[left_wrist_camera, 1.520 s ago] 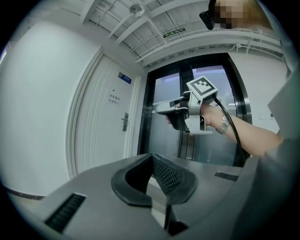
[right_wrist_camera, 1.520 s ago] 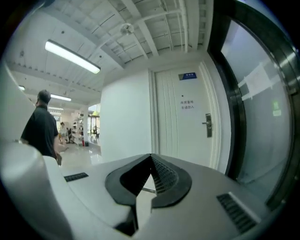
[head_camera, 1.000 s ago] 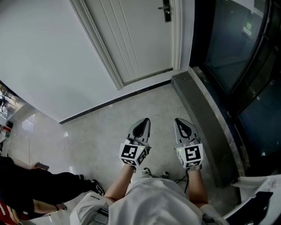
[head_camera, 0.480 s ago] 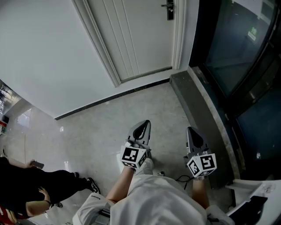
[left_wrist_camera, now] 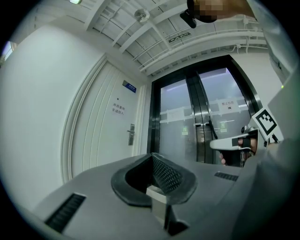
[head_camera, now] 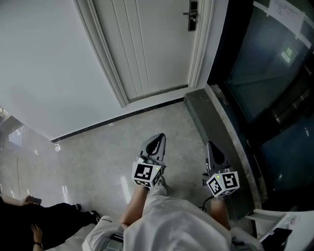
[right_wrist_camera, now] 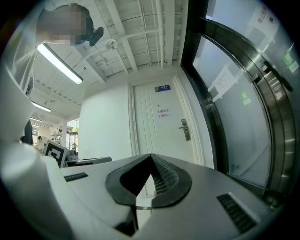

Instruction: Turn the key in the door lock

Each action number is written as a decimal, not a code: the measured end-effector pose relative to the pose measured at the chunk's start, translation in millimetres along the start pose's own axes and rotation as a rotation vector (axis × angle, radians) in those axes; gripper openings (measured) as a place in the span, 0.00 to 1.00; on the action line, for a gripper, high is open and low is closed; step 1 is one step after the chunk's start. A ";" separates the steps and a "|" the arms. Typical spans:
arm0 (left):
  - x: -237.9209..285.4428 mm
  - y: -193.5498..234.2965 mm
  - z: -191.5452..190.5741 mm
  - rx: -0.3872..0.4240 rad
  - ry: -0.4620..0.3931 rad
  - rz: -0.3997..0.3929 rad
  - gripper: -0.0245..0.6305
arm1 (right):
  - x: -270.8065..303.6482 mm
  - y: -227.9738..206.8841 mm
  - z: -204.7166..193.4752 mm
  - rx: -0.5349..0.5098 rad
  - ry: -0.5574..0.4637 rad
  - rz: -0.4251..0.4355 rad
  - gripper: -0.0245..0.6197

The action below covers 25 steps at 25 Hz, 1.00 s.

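Note:
A white panelled door [head_camera: 147, 44] stands ahead, with a dark lock plate and lever handle [head_camera: 193, 14] near its right edge. The lock plate [left_wrist_camera: 131, 135] shows small in the left gripper view, and the lock plate [right_wrist_camera: 185, 130] likewise in the right gripper view. Whether a key sits in it is too small to tell. My left gripper [head_camera: 159, 138] and right gripper [head_camera: 211, 145] are held level side by side over the floor, far short of the door. Both are shut with nothing between the jaws.
Dark glass doors [head_camera: 265, 73] in a metal frame fill the right side, with a grey stone sill [head_camera: 221, 132] along their foot. A white wall [head_camera: 44, 63] runs left of the door. A person in dark clothes [head_camera: 44, 220] is on the floor at bottom left.
Both grippers and the camera have advanced toward the door, which now sits nearer. The right gripper shifted right and rolled a little. The person at bottom left has slid toward the frame edge.

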State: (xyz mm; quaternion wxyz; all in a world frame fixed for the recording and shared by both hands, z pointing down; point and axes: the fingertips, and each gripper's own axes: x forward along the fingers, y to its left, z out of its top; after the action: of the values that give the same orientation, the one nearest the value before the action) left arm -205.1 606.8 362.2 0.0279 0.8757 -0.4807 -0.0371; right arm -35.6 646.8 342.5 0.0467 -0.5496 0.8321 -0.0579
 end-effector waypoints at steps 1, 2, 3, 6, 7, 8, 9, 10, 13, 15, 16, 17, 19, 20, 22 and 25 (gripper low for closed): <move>8.1 7.9 3.2 0.010 -0.002 -0.005 0.05 | 11.0 -0.1 3.0 -0.012 -0.007 -0.008 0.04; 15.1 15.6 5.6 0.013 -0.004 -0.011 0.05 | 21.2 0.5 5.0 -0.025 -0.009 -0.015 0.04; 21.4 23.4 7.4 0.012 -0.005 -0.017 0.05 | 31.0 1.7 6.4 -0.040 -0.008 -0.020 0.04; 40.0 46.8 7.5 0.006 -0.001 -0.027 0.05 | 58.0 1.8 9.2 -0.042 -0.018 -0.035 0.04; 46.0 53.4 6.2 0.003 0.001 -0.031 0.05 | 66.3 0.7 8.1 -0.028 -0.014 -0.037 0.04; 51.9 59.1 4.8 -0.001 0.003 -0.038 0.05 | 74.5 -0.8 5.7 -0.018 -0.005 -0.040 0.04; 57.6 64.2 3.7 -0.003 0.005 -0.046 0.05 | 82.8 -2.5 2.4 -0.017 0.009 -0.045 0.04; 63.1 69.0 2.9 -0.003 0.007 -0.055 0.05 | 91.0 -4.4 -0.9 -0.023 0.023 -0.053 0.04; 77.2 83.6 1.2 0.006 0.019 -0.073 0.05 | 112.4 -10.5 -9.0 -0.034 0.050 -0.097 0.04; 84.9 90.4 -3.1 0.002 0.030 -0.079 0.05 | 123.0 -14.0 -16.0 -0.024 0.069 -0.114 0.04; 87.9 91.6 -7.2 -0.003 0.037 -0.082 0.05 | 127.1 -14.3 -21.4 -0.014 0.086 -0.106 0.04; 90.5 91.4 -11.7 -0.008 0.045 -0.086 0.05 | 130.9 -13.5 -27.4 0.002 0.104 -0.083 0.04; 96.5 89.3 -18.1 -0.014 0.057 -0.098 0.05 | 138.4 -10.7 -36.6 0.067 0.132 -0.018 0.04; 100.8 88.4 -19.4 -0.013 0.058 -0.104 0.05 | 142.7 -10.8 -38.8 0.100 0.136 0.008 0.04; 112.4 88.5 -20.5 -0.001 0.057 -0.115 0.05 | 153.6 -15.4 -38.6 0.131 0.127 0.036 0.04; 133.9 93.5 -23.4 0.002 0.063 -0.117 0.05 | 172.0 -26.3 -31.0 0.170 0.080 0.082 0.04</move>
State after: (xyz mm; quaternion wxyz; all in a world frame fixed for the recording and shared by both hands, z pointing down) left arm -209.9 444.0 388.3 0.0397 0.9031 -0.4274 -0.0108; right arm -83.5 479.7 374.6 0.0621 -0.5063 0.8473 -0.1481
